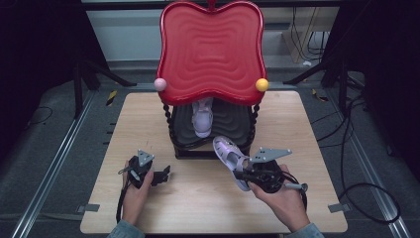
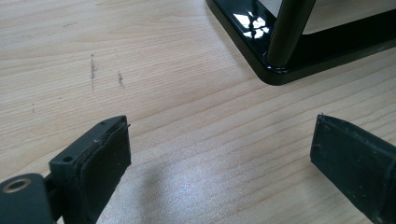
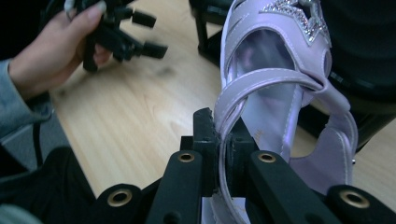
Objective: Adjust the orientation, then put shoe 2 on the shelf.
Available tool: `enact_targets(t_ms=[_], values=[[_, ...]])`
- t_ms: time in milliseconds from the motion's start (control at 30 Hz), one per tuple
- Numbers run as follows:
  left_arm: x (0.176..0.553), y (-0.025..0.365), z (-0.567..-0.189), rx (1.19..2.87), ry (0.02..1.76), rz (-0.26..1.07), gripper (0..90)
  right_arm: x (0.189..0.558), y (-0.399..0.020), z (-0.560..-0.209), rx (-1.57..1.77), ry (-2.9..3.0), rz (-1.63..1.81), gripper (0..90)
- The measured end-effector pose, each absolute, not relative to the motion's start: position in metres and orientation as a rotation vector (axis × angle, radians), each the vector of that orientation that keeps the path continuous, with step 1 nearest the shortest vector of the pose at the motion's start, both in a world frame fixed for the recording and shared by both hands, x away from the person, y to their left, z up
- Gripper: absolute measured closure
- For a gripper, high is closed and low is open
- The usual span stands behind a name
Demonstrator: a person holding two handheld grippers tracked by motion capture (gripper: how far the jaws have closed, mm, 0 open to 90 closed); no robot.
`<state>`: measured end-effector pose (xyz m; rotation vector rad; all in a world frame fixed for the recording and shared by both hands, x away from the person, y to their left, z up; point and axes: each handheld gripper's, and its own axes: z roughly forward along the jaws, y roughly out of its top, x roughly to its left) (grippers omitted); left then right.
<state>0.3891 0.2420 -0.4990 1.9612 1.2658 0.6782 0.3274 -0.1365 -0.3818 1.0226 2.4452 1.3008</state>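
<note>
My right gripper (image 1: 241, 173) (image 3: 223, 135) is shut on the heel strap of a lilac sandal (image 1: 229, 154) (image 3: 275, 88) and holds it tilted just above the table, in front of a two-tier stand. A second lilac sandal (image 1: 202, 119) lies on the black lower shelf (image 1: 233, 121) of that stand, beneath the red wavy top tray (image 1: 210, 49). My left gripper (image 1: 166, 174) (image 2: 219, 154) rests low over the wooden table (image 1: 198, 198), open, with nothing between its pads; the right gripper view has it at the upper left (image 3: 149, 32).
The stand's black base (image 2: 261, 60) and one post (image 2: 287, 32) lie just ahead of my left gripper. A pink ball (image 1: 160, 84) and a yellow ball (image 1: 262, 85) sit at the red tray's corners. Cables trail on the floor to the right (image 1: 366, 193).
</note>
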Motion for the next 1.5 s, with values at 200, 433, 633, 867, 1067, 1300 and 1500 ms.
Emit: enact_targets(t_ms=[200, 433, 633, 867, 1067, 1300, 1500], values=[[0.389, 0.242, -0.499, 1.964, 1.266, 0.676, 4.4, 0.333, -0.131, -0.374, 1.053, 2.349, 1.375, 86.4], [0.389, 0.243, -0.499, 1.965, 1.265, 0.675, 4.4, 0.342, -0.126, -0.369, 1.090, 2.261, 1.402, 86.4], [0.389, 0.242, -0.499, 1.965, 1.264, 0.672, 4.5, 0.347, -0.125, -0.365, 1.111, 2.202, 1.420, 86.4], [0.389, 0.242, -0.499, 1.967, 1.263, 0.673, 4.4, 0.355, -0.122, -0.359, 1.133, 2.136, 1.441, 86.4], [0.389, 0.242, -0.499, 1.965, 1.263, 0.671, 4.4, 0.360, -0.117, -0.358, 1.150, 2.102, 1.454, 86.4], [0.389, 0.242, -0.498, 1.965, 1.262, 0.670, 4.5, 0.366, -0.112, -0.357, 1.177, 2.070, 1.479, 86.3], [0.389, 0.242, -0.498, 1.964, 1.261, 0.668, 4.4, 0.374, -0.107, -0.361, 1.205, 2.024, 1.478, 86.3]])
